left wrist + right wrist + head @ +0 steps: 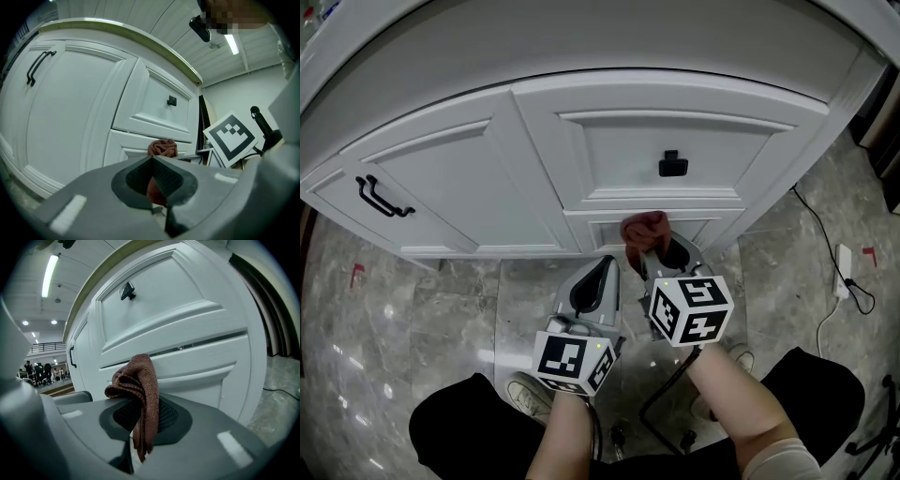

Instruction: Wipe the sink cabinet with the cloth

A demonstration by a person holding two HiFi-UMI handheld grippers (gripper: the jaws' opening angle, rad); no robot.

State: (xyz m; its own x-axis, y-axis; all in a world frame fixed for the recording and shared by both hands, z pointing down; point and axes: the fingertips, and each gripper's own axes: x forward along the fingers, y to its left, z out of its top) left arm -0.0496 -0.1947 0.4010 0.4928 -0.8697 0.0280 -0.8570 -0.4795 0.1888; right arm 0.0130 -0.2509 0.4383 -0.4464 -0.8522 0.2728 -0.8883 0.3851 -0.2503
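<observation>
The white sink cabinet fills the upper half of the head view. A reddish-brown cloth is bunched against its lower drawer front. My right gripper is shut on the cloth, which sticks up and hangs down between the jaws close to the lower drawer panel. My left gripper hangs beside it to the left, jaws shut with nothing in them, a little short of the cabinet. In the left gripper view the cloth shows beyond the shut jaws, with the right gripper's marker cube to the right.
The cabinet has a black bar handle on its left door and a black knob on the upper drawer. Grey marble floor lies below. A white power strip with cable lies on the floor at right. The person's shoes stand near the cabinet.
</observation>
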